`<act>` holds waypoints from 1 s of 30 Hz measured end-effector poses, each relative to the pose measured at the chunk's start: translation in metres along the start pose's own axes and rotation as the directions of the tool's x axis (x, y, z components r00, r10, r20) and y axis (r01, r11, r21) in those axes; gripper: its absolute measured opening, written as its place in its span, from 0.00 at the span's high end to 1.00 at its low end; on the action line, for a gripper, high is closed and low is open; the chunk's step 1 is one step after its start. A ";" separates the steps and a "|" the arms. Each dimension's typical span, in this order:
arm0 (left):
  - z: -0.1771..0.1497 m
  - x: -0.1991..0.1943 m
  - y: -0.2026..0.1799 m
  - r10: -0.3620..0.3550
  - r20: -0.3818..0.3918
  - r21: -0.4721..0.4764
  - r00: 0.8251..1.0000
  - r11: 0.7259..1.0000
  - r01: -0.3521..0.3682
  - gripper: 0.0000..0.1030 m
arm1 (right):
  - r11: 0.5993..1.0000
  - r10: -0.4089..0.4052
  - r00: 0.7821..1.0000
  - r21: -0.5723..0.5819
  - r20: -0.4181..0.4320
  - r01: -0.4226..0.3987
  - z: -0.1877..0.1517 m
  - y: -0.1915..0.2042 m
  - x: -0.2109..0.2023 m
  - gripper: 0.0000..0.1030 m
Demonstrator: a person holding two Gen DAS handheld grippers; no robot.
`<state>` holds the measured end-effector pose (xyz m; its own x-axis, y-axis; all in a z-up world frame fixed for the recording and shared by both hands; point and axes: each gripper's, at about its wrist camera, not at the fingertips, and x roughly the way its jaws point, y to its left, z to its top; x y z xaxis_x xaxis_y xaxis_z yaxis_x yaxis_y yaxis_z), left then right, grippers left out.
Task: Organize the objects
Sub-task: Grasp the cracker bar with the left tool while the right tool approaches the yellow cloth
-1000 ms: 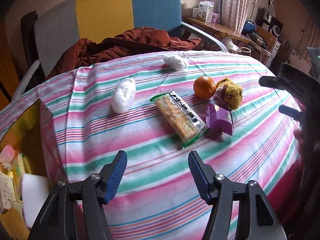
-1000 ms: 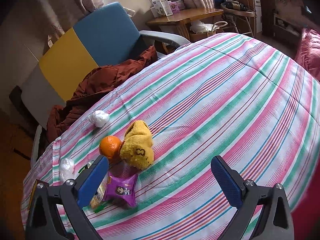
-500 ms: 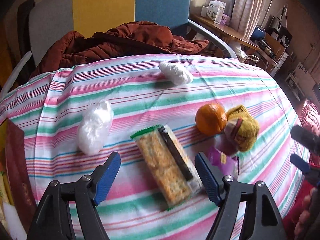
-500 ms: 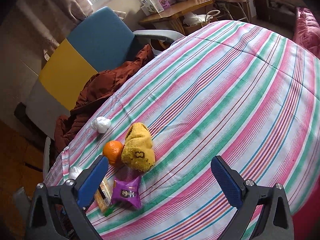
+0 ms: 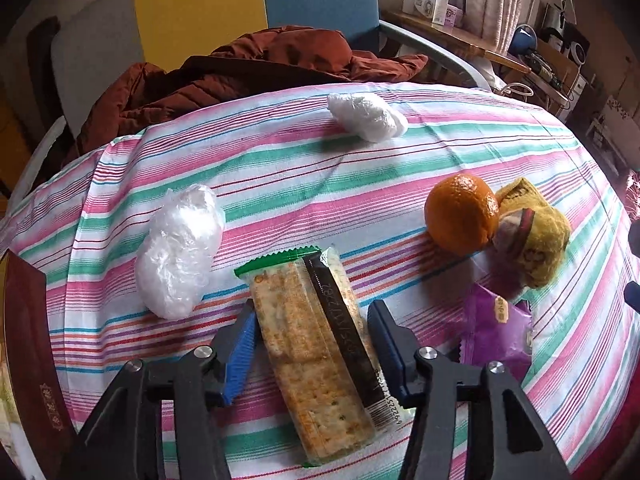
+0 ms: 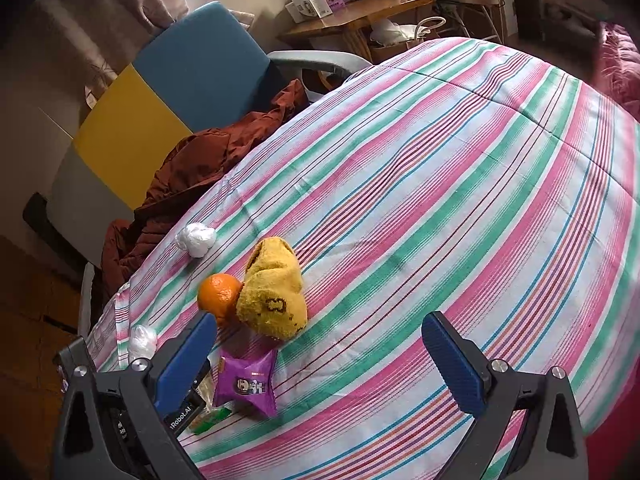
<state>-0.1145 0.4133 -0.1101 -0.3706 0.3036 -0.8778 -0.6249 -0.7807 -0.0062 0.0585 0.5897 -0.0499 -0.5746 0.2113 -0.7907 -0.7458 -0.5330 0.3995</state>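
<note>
The left tongs [image 5: 312,344] sit at the bottom centre of the left wrist view, their jaws closing around a cracker packet [image 5: 316,356] that lies lengthwise between them on the striped cloth [image 5: 280,168]. The left pad touches the packet's edge; the right pad looks just beside the other edge, so a firm pinch cannot be told. To the left of the packet lies a crumpled clear bag [image 5: 180,252], and a second white bag [image 5: 366,116] sits higher, near the cloth's far edge. At the right an orange [image 5: 460,214] touches a yellow sock [image 5: 532,232], and below them lies a purple snack pouch [image 5: 496,332]. A dark red box [image 5: 28,344] stands at the left edge. Behind the cloth a rust-coloured jacket [image 5: 256,68] lies on a chair [image 5: 200,4].

The right tongs [image 6: 320,360] fill the bottom of the right wrist view, spread wide with nothing between them, above bare cloth. The purple pouch lies just inside their left finger.
</note>
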 end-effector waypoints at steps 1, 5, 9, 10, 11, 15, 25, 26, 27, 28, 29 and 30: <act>-0.003 -0.002 0.000 -0.005 0.003 0.008 1.000 1.000 0.005 0.49 | 1.000 -0.005 1.000 -0.006 0.003 0.005 0.000 0.001 0.000 0.00; -0.026 -0.014 0.000 -0.013 0.042 0.060 0.999 0.998 0.011 0.50 | 0.999 -0.023 1.000 -0.023 0.004 0.023 0.000 0.003 0.003 0.00; -0.056 -0.031 0.009 -0.042 0.084 0.063 0.996 0.997 0.036 0.50 | 0.999 -0.038 0.999 -0.029 -0.004 0.037 0.000 0.003 0.005 0.00; -0.063 -0.034 0.012 -0.049 0.092 0.060 0.995 0.997 0.044 0.50 | 0.999 -0.040 0.999 -0.032 -0.004 0.040 0.000 0.003 0.006 0.00; -0.068 -0.037 0.014 -0.054 0.098 0.056 0.994 0.997 0.049 0.50 | 0.999 -0.041 0.999 -0.036 -0.004 0.041 0.000 0.004 0.006 0.00; -0.083 -0.044 0.019 -0.062 0.123 0.064 0.990 0.996 0.055 0.50 | 0.996 -0.048 0.999 -0.070 0.004 0.048 -0.002 0.011 0.005 0.01; -0.089 -0.045 0.021 -0.082 0.162 0.068 0.983 0.995 0.072 0.50 | 0.986 -0.064 0.998 -0.153 0.023 0.067 -0.008 0.027 0.006 0.03; -0.089 -0.045 0.021 -0.082 0.164 0.069 0.983 0.995 0.072 0.50 | 0.987 -0.063 0.998 -0.148 0.015 0.064 -0.009 0.026 0.007 0.03; -0.090 -0.045 0.021 -0.082 0.167 0.069 0.983 0.995 0.071 0.49 | 0.988 -0.059 0.998 -0.139 0.009 0.060 -0.009 0.025 0.008 0.03; -0.090 -0.045 0.021 -0.082 0.169 0.069 0.982 0.995 0.071 0.49 | 0.990 -0.057 0.998 -0.131 0.006 0.057 -0.009 0.023 0.008 0.04; -0.090 -0.045 0.021 -0.082 0.171 0.068 0.982 0.995 0.071 0.49 | 0.990 -0.058 0.998 -0.125 0.006 0.058 -0.010 0.022 0.008 0.04; -0.091 -0.045 0.022 -0.084 0.172 0.067 0.981 0.995 0.074 0.49 | 0.990 -0.064 0.998 -0.124 0.007 0.065 -0.009 0.022 0.009 0.04</act>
<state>-0.0489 0.3332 -0.1139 -0.4296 0.4578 -0.7784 -0.6949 -0.7181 -0.0389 0.0404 0.5724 -0.0526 -0.5278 0.2510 -0.8114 -0.7339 -0.6158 0.2869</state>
